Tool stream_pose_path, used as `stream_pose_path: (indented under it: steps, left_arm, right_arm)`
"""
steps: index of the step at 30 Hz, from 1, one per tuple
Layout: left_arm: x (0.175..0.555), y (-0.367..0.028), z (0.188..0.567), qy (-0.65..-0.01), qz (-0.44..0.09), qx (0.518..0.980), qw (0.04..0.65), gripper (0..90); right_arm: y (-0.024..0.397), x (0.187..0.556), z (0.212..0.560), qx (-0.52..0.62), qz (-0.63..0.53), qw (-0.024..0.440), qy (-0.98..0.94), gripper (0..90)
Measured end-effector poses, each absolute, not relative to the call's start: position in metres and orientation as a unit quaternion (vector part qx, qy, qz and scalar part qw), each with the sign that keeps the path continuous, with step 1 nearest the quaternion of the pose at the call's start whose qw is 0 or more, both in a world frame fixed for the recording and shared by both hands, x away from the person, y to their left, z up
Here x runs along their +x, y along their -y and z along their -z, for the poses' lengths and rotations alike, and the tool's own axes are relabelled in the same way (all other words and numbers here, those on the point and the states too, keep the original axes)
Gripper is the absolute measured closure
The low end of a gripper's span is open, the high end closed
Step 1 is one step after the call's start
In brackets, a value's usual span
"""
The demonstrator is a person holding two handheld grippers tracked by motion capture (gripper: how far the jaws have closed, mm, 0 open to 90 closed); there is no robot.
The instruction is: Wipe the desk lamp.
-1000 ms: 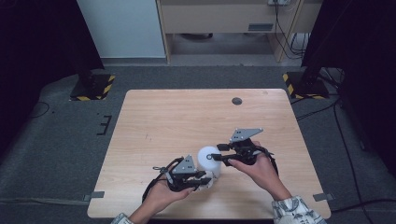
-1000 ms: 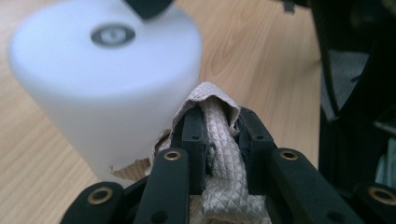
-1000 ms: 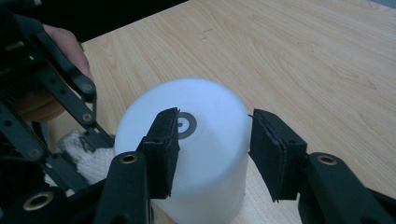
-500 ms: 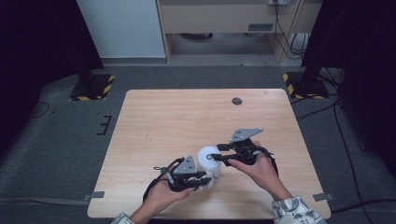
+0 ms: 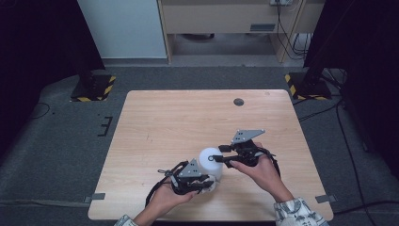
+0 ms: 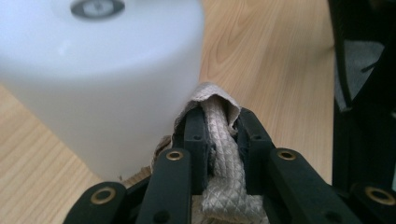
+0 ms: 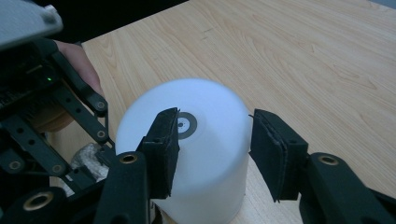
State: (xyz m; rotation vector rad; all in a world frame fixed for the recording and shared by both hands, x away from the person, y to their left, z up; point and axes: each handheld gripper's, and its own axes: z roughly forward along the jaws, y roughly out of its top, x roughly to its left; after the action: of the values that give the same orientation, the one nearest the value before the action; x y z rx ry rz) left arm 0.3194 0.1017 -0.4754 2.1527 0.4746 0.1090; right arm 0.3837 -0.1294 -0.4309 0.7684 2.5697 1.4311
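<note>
A pale wooden table (image 5: 188, 122) is seen from above, with a person's two forearms entering from its near edge. A white, translucent plastic cylinder (image 5: 210, 160) with a small grey ring on its flat top stands upright near the table's near edge, right of the middle, between the two hands. A small dark round disc (image 5: 239, 101) lies well apart, near the far edge.

The left gripper (image 6: 219, 126) is held low at the near left side of the cylinder. Its jaws are almost fully closed, and a folded beige quilted cloth (image 6: 223, 154) is pinched between them; the cloth's upper fold rises above the fingertips and lies against, or just beside, the cylinder's wall.

The right gripper (image 7: 212, 140) is held over the cylinder from the right. Its jaws are partly apart above the flat top: one pad (image 7: 163, 140) is seen over the grey ring and the other over the top's edge. Whether the pads touch the top cannot be told; nothing is clamped between them. In the right gripper view the left gripper (image 7: 100, 156) and the cloth are seen at the cylinder's base.

Compared with the earlier frames, no change is seen: both hands, the cylinder and the disc are found in the same places, and both grippers' openings are unaltered.
</note>
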Motion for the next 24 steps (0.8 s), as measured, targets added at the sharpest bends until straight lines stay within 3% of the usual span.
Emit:
stream_pose_path:
  steps: [8, 24]
  left_arm:
    - [0.317, -0.102, 0.464, -0.185, -0.054, 0.851, 0.489, 76.4]
    - [0.325, -0.120, 0.470, -0.191, -0.045, 0.872, 0.448, 76.5]
  right_arm:
    - [0.129, 0.384, 0.431, 0.253, -0.470, 0.051, -0.844, 52.2]
    - [0.130, 0.384, 0.431, 0.252, -0.472, 0.048, -0.843, 52.1]
